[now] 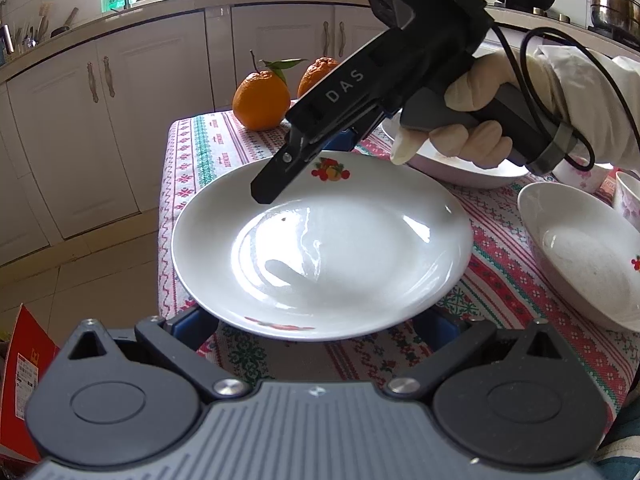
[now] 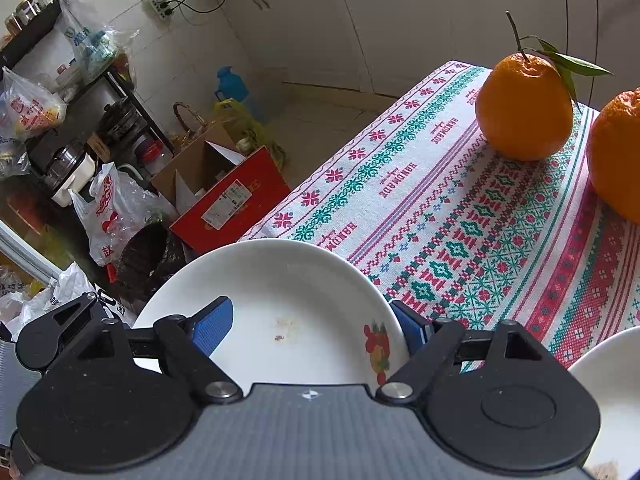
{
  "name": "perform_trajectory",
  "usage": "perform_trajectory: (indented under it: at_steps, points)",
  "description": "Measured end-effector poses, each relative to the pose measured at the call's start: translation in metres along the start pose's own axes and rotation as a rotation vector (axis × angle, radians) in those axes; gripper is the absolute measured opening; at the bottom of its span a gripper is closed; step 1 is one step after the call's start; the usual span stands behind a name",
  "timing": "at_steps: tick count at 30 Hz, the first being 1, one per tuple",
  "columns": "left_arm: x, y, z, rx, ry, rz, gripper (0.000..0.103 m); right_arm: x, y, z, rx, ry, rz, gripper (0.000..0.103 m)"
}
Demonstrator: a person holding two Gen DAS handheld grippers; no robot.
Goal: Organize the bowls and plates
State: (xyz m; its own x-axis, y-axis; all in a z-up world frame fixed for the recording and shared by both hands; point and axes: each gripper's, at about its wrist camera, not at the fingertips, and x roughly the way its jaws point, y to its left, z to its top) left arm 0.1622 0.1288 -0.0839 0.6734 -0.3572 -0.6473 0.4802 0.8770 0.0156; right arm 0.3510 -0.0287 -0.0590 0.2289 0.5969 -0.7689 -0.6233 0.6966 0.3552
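Observation:
A white plate (image 1: 320,248) with fruit prints lies on the patterned tablecloth (image 1: 500,280) near the table's left edge. My left gripper (image 1: 316,326) sits low at its near rim, fingers wide apart and mostly hidden under the rim. My right gripper (image 1: 316,156) reaches down over the far rim; in the right wrist view it (image 2: 312,328) is open, one blue pad (image 2: 212,326) over the plate (image 2: 288,308) and the other (image 2: 410,326) outside the rim. A white bowl (image 1: 584,256) stands to the right, and another dish (image 1: 460,168) lies behind the hand.
Two oranges (image 1: 262,100) sit at the table's far side, and they show in the right wrist view (image 2: 524,108). A floral cup (image 1: 628,196) stands at the far right. A red box (image 2: 232,200) and bags lie on the floor left of the table.

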Motion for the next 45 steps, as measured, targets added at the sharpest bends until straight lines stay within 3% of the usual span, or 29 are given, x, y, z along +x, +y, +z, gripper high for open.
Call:
perform_trajectory:
  at_steps: [11,16,28,38,45]
  points:
    - [0.002,0.000,0.000,0.002,0.003,-0.012,0.102,0.001,0.004,-0.001,-0.032,-0.001,-0.034,0.090]
    - [0.002,0.001,-0.001,-0.013,-0.002,-0.020,0.102,0.002,0.008,0.000,-0.051,-0.007,-0.042,0.103]
    - [-0.023,-0.003,-0.004,-0.045,-0.021,-0.001,0.102,-0.037,0.024,-0.014,-0.090,-0.048,-0.115,0.103]
    - [-0.065,-0.033,-0.005,-0.034,-0.083,0.000,0.102,-0.124,0.055,-0.065,-0.114,-0.198,-0.192,0.103]
    - [-0.078,-0.065,-0.007,-0.009,-0.098,-0.017,0.102,-0.166,0.067,-0.123,-0.082,-0.226,-0.227,0.103]
